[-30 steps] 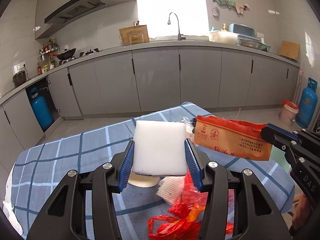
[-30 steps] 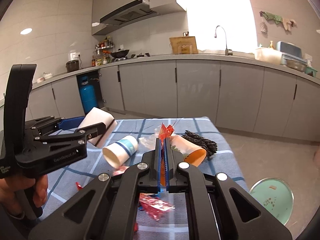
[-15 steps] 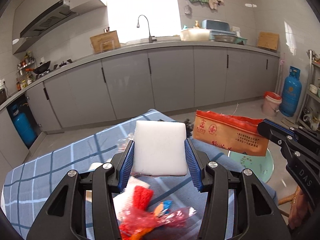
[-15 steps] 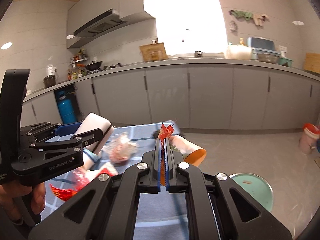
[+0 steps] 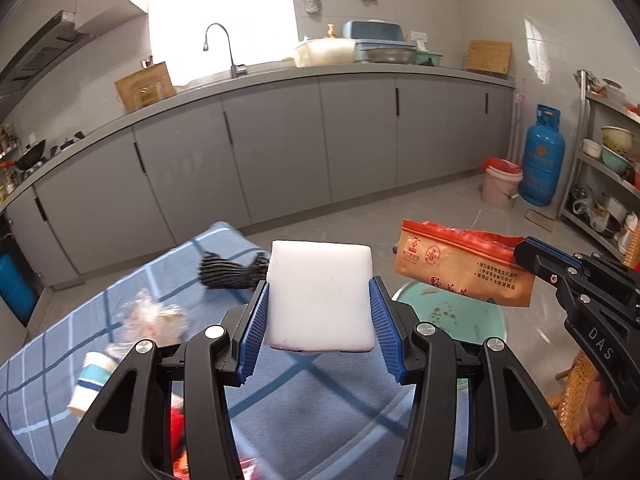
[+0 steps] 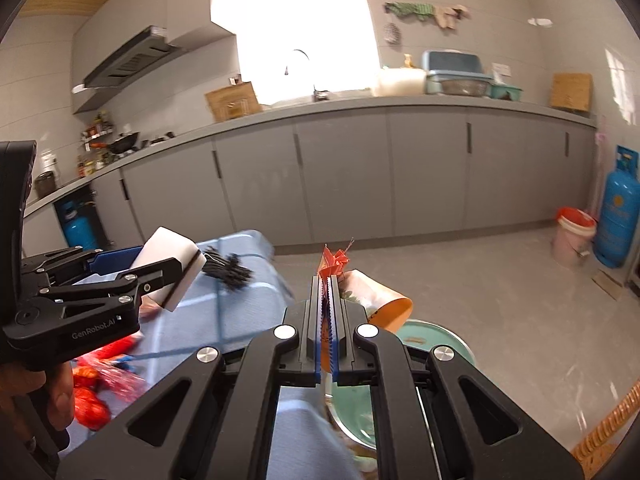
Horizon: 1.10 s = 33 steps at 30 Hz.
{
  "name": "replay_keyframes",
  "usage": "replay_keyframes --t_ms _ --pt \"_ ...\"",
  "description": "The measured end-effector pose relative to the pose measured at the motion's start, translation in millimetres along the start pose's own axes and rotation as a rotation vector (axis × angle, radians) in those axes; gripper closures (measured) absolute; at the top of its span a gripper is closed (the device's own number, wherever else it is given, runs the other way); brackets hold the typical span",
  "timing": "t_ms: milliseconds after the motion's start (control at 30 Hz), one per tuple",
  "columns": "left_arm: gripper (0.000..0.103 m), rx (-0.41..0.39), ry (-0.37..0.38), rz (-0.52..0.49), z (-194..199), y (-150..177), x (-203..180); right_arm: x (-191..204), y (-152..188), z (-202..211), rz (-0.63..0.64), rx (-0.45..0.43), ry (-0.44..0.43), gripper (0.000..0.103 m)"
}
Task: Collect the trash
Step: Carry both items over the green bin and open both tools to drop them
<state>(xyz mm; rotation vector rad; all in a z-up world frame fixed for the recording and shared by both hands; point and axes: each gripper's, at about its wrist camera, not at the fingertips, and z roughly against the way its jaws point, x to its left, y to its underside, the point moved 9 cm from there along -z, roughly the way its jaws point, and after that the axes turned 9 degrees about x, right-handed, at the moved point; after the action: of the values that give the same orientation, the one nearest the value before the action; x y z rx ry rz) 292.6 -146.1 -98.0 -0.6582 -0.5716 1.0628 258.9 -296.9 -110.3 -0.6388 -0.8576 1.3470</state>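
My left gripper (image 5: 318, 300) is shut on a white foam block (image 5: 320, 296) and holds it above the right end of the blue checked tablecloth (image 5: 312, 412). My right gripper (image 6: 328, 280) is shut on an orange snack wrapper (image 6: 376, 294); the wrapper also shows in the left wrist view (image 5: 460, 266). Both hang near a green round bin (image 5: 456, 314) on the floor beside the table. The left gripper and the foam block (image 6: 170, 264) show at the left of the right wrist view. A paper cup (image 5: 90, 384), a clear plastic wrapper (image 5: 150, 314) and red plastic bags (image 6: 96, 380) lie on the table.
A black striped cloth (image 5: 228, 272) lies at the table's far edge. Grey cabinets (image 5: 280, 152) run along the back wall. A pink bucket (image 5: 500, 184) and a blue gas cylinder (image 5: 542, 156) stand at the right. A metal shelf rack (image 5: 604, 184) is at the far right.
Both grippers have swung to the right with their loads, from over the table's middle toward its right end. The green bin has come into fuller view below them.
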Motion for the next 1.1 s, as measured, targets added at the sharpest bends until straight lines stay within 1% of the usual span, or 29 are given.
replay_keyframes --t_ms 167,300,500,767,800,833,867,900,933,967,1067,1100 --pt "0.053 0.02 0.039 -0.035 -25 -6 -32 -33 13 -11 -0.04 0.033 0.041 0.098" --pt "0.053 0.046 0.073 -0.065 -50 -4 -59 -56 27 -24 -0.074 0.066 0.064 0.098" --pt "0.053 0.079 0.122 -0.105 -81 -2 -94 -80 42 -41 -0.109 0.11 0.085 0.098" --pt "0.051 0.105 0.169 -0.154 -107 2 -128 -100 60 -63 -0.139 0.164 0.105 0.097" --pt "0.048 0.107 0.162 -0.158 -110 3 -130 -104 61 -65 -0.142 0.165 0.11 0.095" --pt "0.039 0.113 0.152 -0.162 -113 4 -130 -108 63 -66 -0.149 0.168 0.112 0.093" --pt "0.035 0.115 0.152 -0.161 -114 5 -130 -110 65 -68 -0.156 0.18 0.109 0.093" --pt "0.027 0.113 0.146 -0.157 -115 5 -129 -113 68 -70 -0.166 0.187 0.117 0.089" --pt "0.021 0.113 0.135 -0.153 -115 5 -128 -116 70 -70 -0.173 0.188 0.121 0.071" --pt "0.02 0.108 0.131 -0.149 -115 5 -125 -119 72 -71 -0.184 0.192 0.122 0.067" --pt "0.02 0.114 0.116 -0.137 -116 5 -119 -125 75 -71 -0.204 0.197 0.133 0.067" --pt "0.017 0.114 0.104 -0.129 -117 5 -116 -125 76 -71 -0.209 0.198 0.133 0.067"
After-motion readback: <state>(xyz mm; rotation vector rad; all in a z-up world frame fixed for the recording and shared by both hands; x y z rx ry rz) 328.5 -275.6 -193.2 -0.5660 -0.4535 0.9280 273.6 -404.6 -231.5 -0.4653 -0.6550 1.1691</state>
